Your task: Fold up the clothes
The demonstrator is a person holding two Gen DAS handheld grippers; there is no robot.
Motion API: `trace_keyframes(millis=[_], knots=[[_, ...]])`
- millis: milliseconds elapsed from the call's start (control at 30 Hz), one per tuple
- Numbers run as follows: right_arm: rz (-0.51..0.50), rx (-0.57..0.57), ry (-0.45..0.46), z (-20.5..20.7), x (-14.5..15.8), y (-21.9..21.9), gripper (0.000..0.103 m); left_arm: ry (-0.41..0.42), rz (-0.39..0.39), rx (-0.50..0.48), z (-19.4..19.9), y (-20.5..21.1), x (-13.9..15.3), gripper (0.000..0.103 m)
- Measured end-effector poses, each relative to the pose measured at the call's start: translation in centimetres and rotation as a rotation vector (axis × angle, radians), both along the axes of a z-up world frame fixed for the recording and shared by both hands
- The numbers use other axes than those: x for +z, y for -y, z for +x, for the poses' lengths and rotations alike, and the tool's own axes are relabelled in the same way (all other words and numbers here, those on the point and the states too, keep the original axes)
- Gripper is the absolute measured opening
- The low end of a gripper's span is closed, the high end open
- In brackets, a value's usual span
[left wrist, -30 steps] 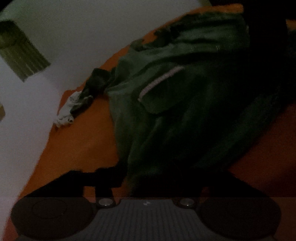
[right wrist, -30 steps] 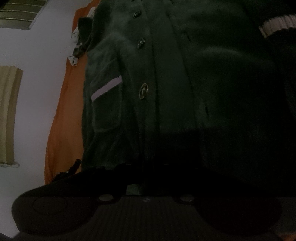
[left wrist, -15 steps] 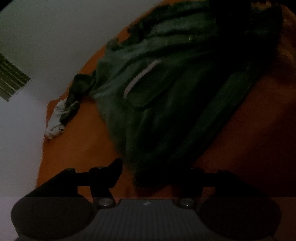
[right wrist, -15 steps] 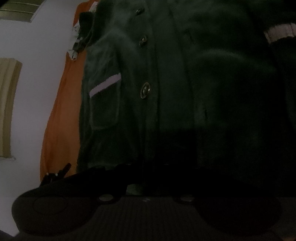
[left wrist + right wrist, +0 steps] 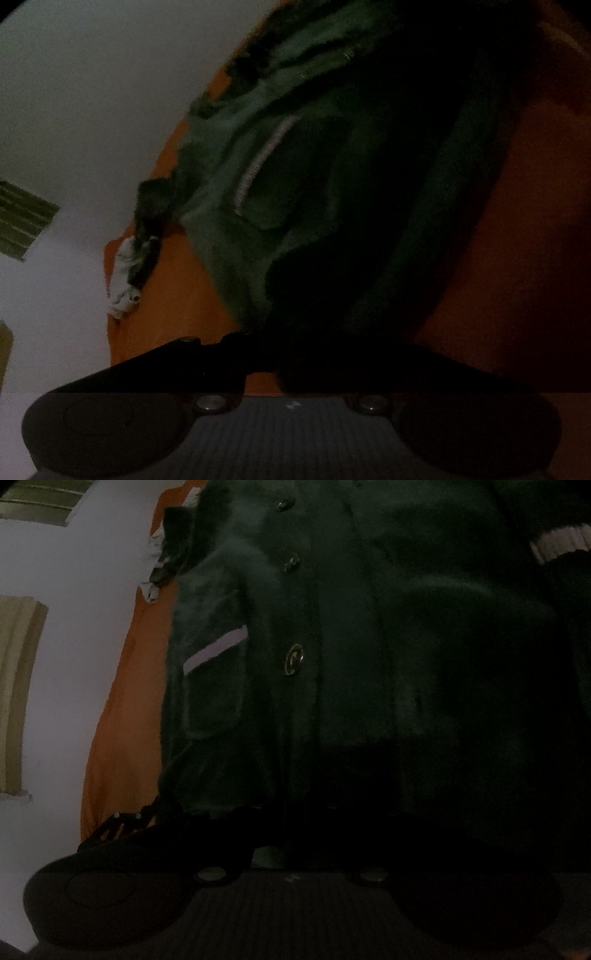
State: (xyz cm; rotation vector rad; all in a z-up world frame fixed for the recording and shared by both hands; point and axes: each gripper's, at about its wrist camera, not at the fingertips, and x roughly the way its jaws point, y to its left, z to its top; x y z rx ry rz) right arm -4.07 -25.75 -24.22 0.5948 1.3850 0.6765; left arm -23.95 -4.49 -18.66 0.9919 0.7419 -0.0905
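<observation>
A dark green cardigan lies across the middle of the left view on an orange surface. The left tool, low in the frame, is closed on its hem. In the right view the cardigan fills the frame; the right tool, bottom centre, is clamped on its lower edge.

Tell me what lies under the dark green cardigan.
An orange sheet shows around the dark green cardigan and runs under it. Whether anything else lies beneath cannot be seen: the knit covers it, and the frames are dark.
</observation>
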Motion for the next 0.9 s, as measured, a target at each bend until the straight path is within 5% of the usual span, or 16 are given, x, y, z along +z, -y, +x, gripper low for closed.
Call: trace_keyframes(millis=[100, 267, 367, 500, 567, 633, 800, 900], knots=[[0.002, 0.004, -0.002, 0.1, 0.1, 0.1, 0.01, 0.07, -0.139, 0.108, -0.8, -1.4, 2.4, 0.009], [0.02, 0.101, 0.013, -1.0, 0.7, -0.2, 0.009, 0.041, -0.364, 0.302, -2.7, -5.3, 3.9, 0.008], [-0.001, 0.148, -0.005, -2.4, 0.2, -0.8, 0.009, -0.003, -0.411, 0.344, -3.5, -6.2, 3.0, 0.009], [-0.026, 0.105, -0.052, -3.0, -1.8, -0.6, 0.009, -0.051, -0.369, 0.43, -3.9, -7.1, 0.9, 0.011], [-0.006, 0.083, -0.081, -2.5, -2.1, -0.3, 0.014, -0.05, -0.389, 0.46, -4.3, -8.1, 1.2, 0.013], [0.014, 0.114, -0.101, -1.9, -2.0, -0.5, 0.03, -0.043, -0.409, 0.481, -4.6, -8.7, 2.1, 0.017], [-0.035, 0.204, -0.011, -0.7, -0.1, -0.9, 0.047, -0.008, -0.435, 0.427, -3.5, -8.0, 5.2, 0.023], [-0.087, 0.238, 0.054, 0.8, 1.3, -1.0, 0.047, 0.003, -0.519, 0.381, -1.0, -7.4, 6.9, 0.042]])
